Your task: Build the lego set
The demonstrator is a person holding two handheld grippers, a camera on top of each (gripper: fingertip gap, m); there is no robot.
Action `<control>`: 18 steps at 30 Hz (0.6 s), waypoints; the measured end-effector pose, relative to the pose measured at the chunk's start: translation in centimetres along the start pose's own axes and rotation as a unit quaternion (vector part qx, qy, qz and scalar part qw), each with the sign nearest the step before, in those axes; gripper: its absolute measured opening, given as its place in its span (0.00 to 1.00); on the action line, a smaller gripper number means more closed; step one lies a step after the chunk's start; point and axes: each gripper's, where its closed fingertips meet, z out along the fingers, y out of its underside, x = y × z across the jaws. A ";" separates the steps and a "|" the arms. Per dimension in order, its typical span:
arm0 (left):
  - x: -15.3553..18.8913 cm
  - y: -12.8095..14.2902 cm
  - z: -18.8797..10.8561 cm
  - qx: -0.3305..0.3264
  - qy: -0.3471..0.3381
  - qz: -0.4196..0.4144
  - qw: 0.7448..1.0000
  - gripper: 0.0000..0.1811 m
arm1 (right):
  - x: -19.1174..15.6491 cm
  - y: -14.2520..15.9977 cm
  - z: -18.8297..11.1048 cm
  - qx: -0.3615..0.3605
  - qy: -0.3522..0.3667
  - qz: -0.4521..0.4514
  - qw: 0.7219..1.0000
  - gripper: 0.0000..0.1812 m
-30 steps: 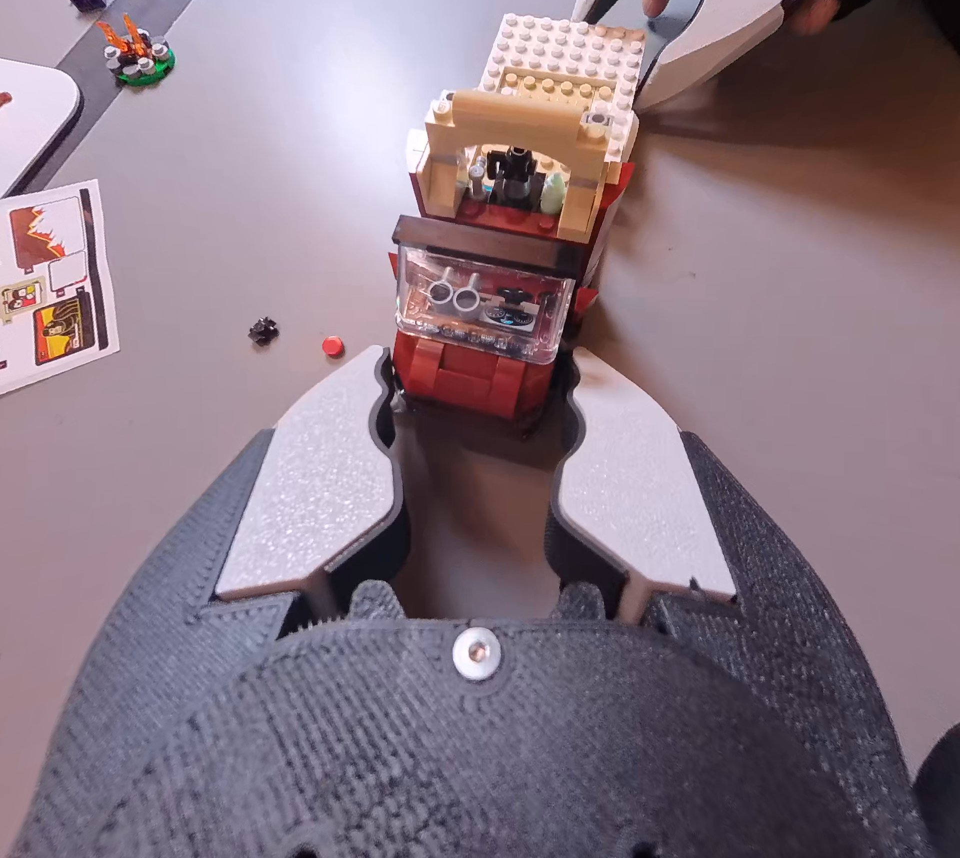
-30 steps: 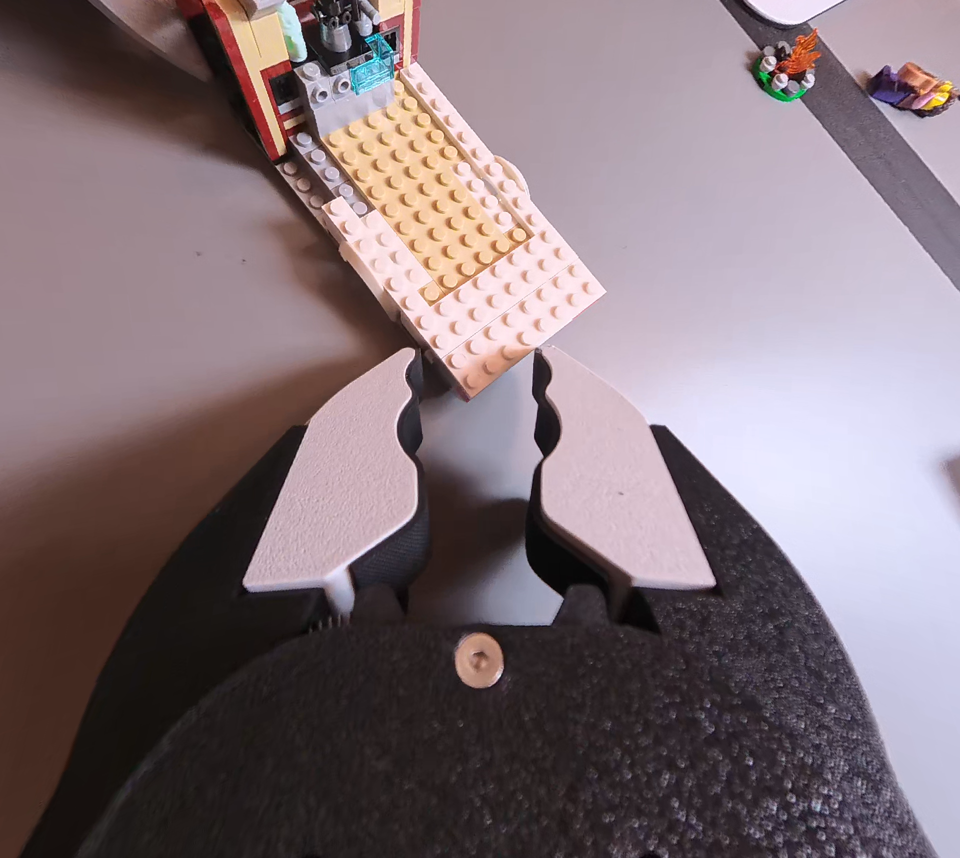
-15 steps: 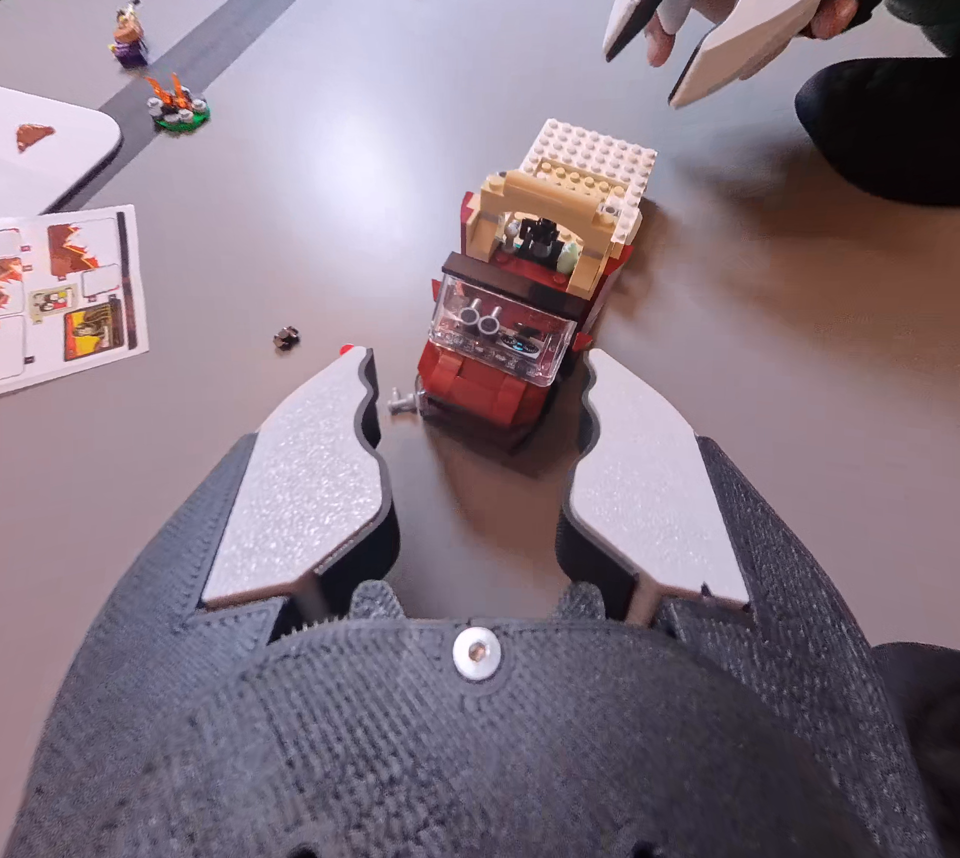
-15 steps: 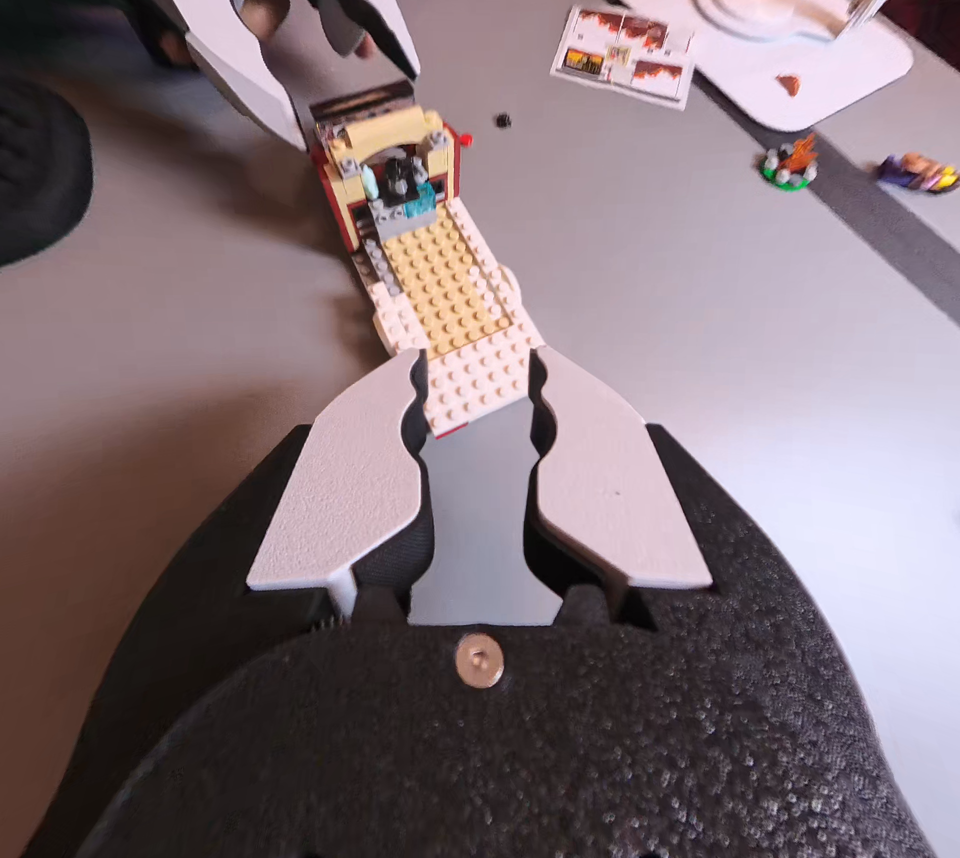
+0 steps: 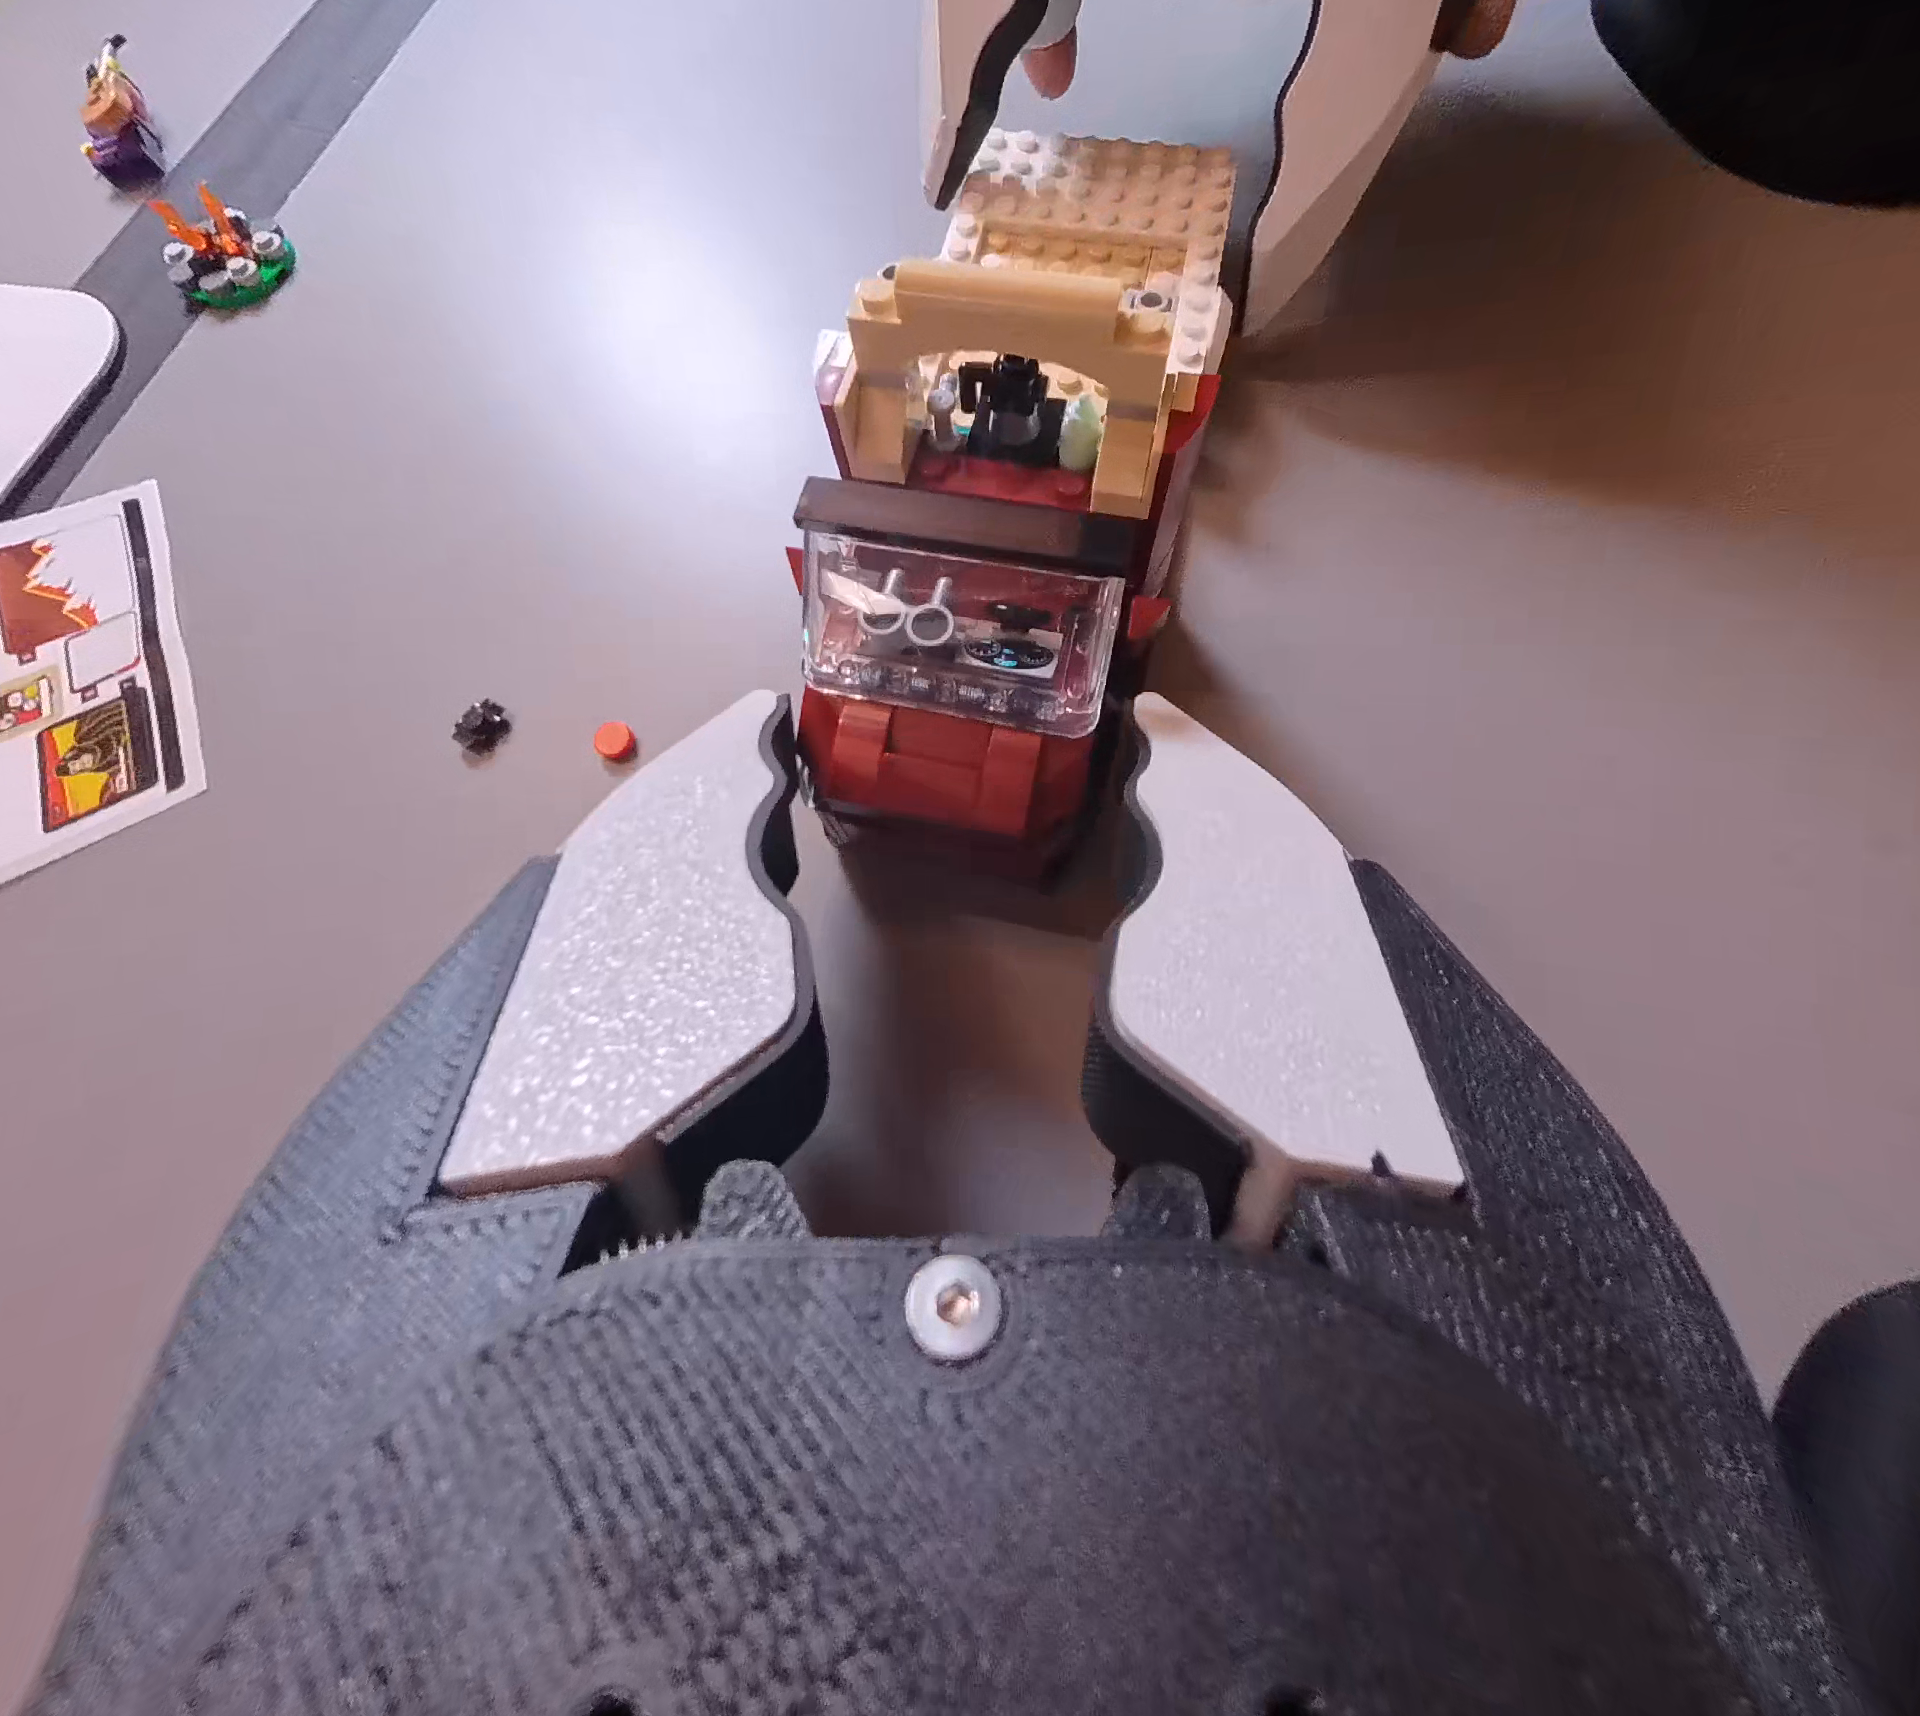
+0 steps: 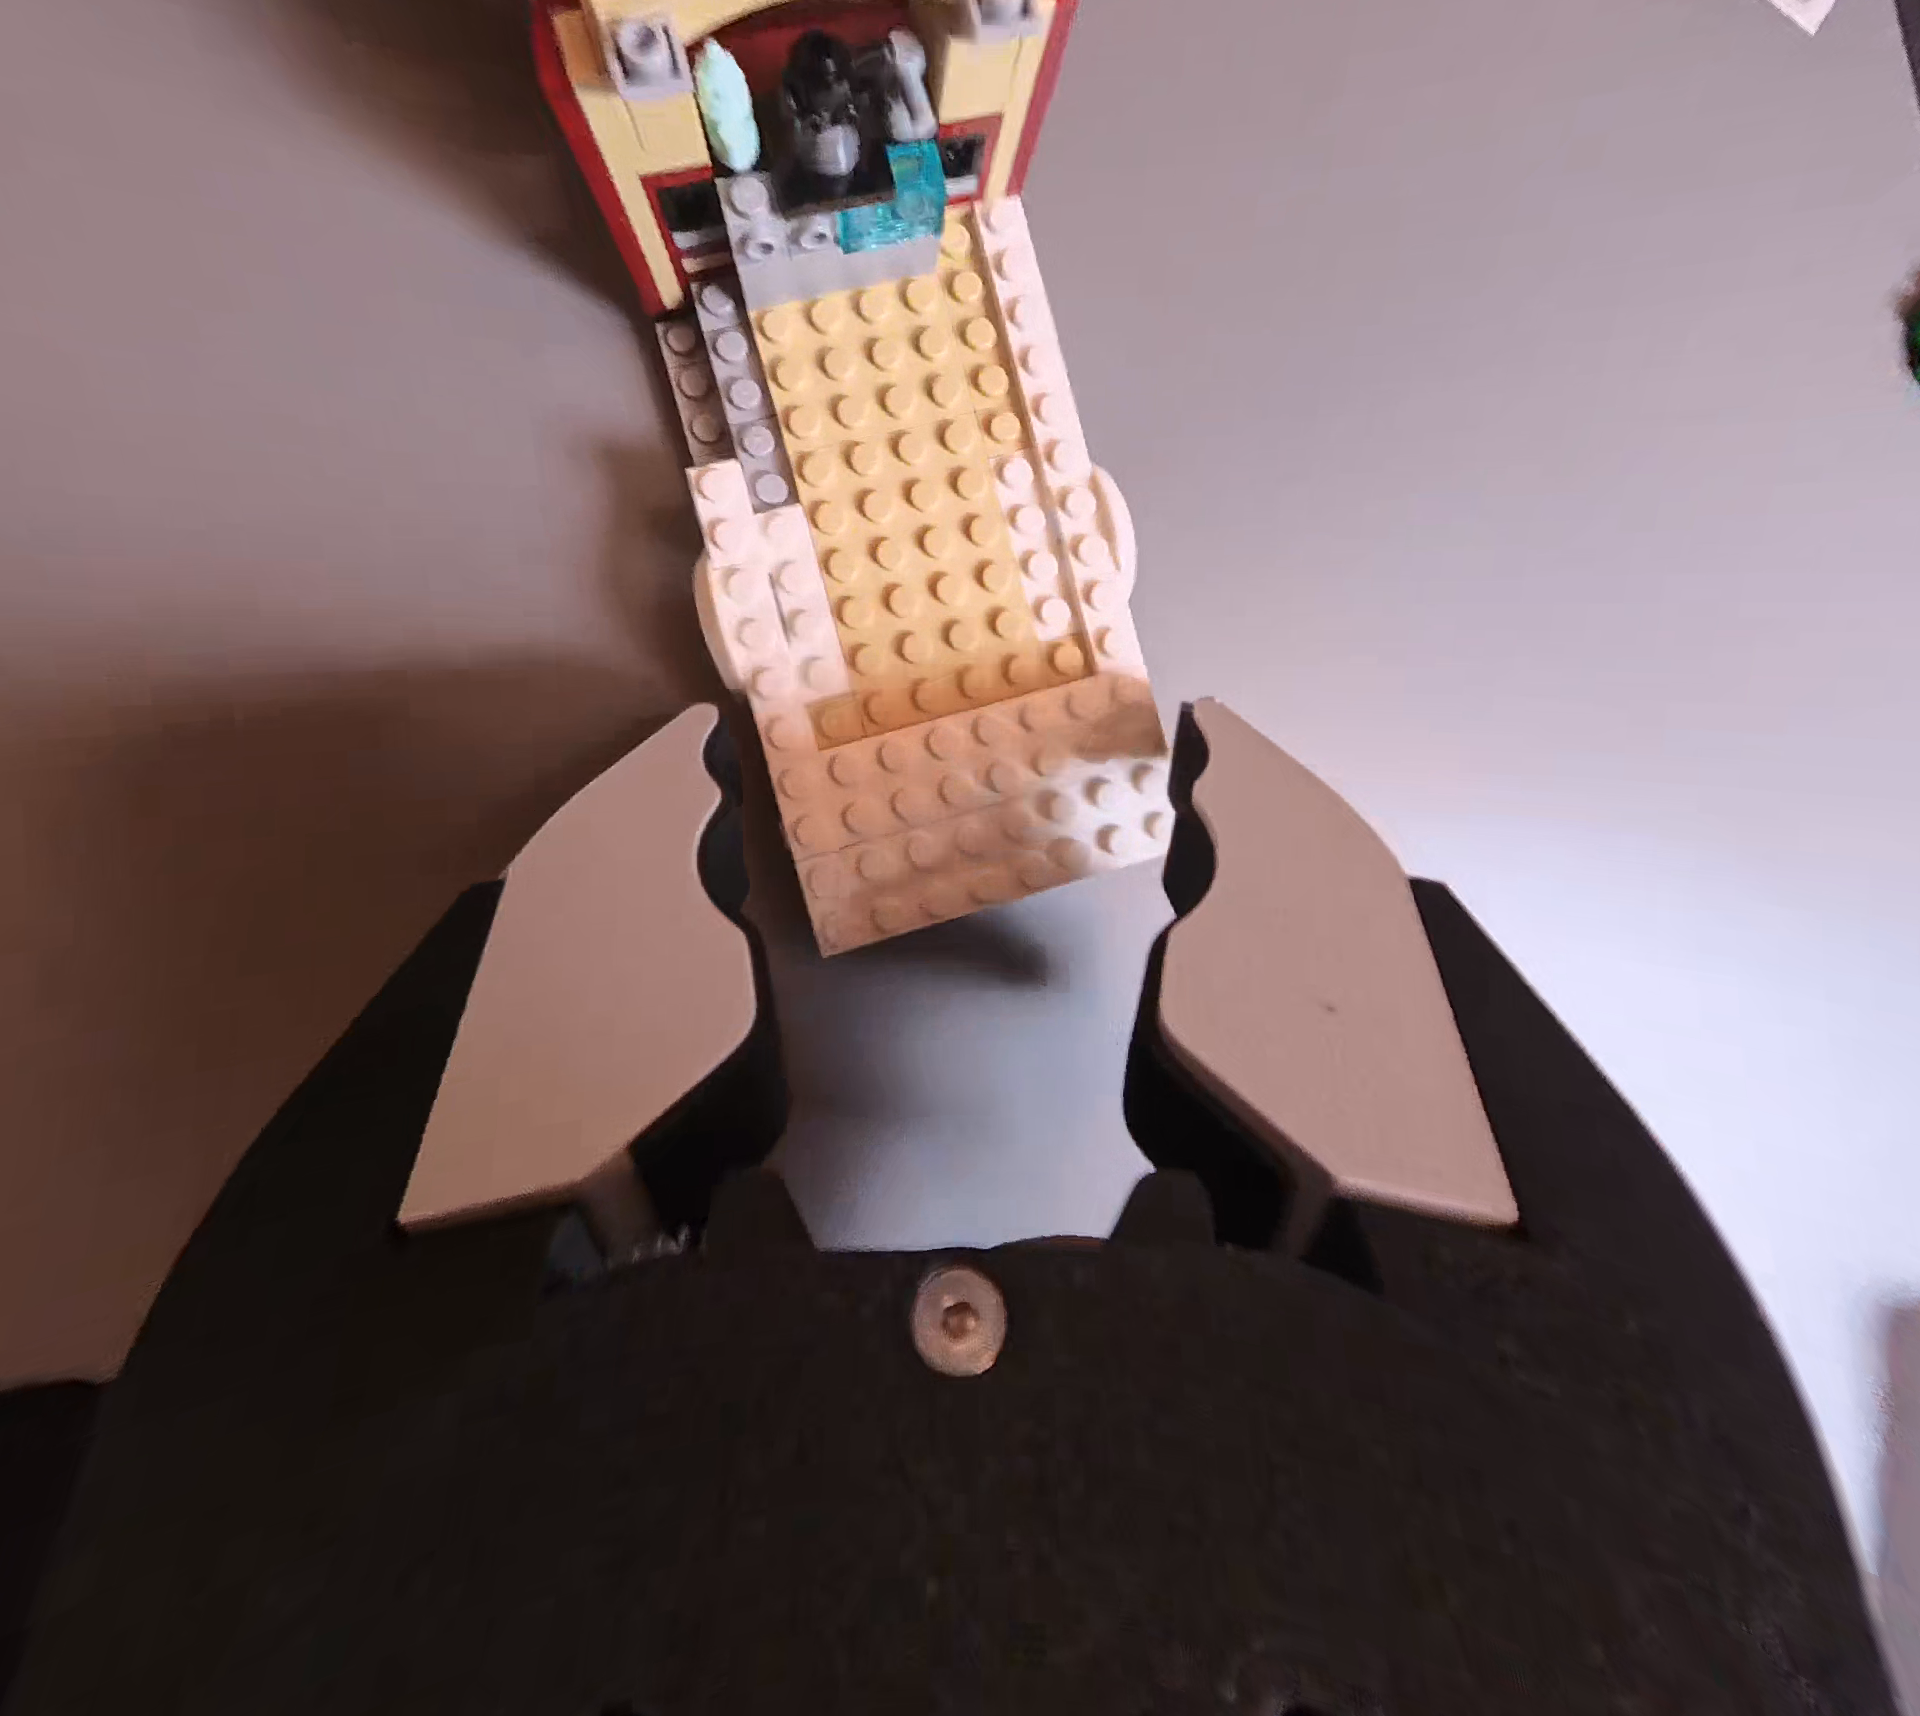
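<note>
Because the lego model is sitting mid-table and needs steadying, the left gripper is bracketing its red nose at six o'clock, jaws spread, while the right gripper, also spread, is straddling its studded tail at twelve.

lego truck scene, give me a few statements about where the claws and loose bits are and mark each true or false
1. The left claw has the dark red front of the lego truck between its fingers. True.
2. The right claw is shut tight with nothing between its fingers. False: it is open, straddling the truck's pale studded rear plate.
3. A small red round stud lies loose on the table. True.
4. The sticker sheet lies on the truck's bed. False: it lies on the table, away from the truck.
5. The campfire piece sits on the truck's roof. False: it stands on the table.
</note>
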 end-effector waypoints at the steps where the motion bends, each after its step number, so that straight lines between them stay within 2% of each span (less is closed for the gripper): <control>1: 0.0 -0.1 0.2 0.002 -0.002 0.004 1.000 0.33 | 0.4 0.6 0.2 -0.012 0.014 -0.003 1.000 0.44; 5: -2.5 -0.7 0.3 0.006 -0.082 0.005 0.997 0.31 | 1.0 1.5 -0.3 -0.006 0.037 0.045 0.998 0.41; 7: -2.9 -1.2 -0.4 0.017 -0.097 0.001 0.995 0.32 | 1.0 2.6 -1.0 -0.022 0.058 0.072 0.995 0.41; 13: -2.1 -0.4 -1.9 0.010 -0.089 0.004 0.996 0.31 | -1.2 6.6 -3.9 -0.071 0.133 0.198 0.968 0.41; 18: 0.4 -0.1 -0.6 -0.015 -0.049 0.035 0.998 0.30 | -5.6 7.8 -5.0 -0.067 0.122 0.234 0.962 0.45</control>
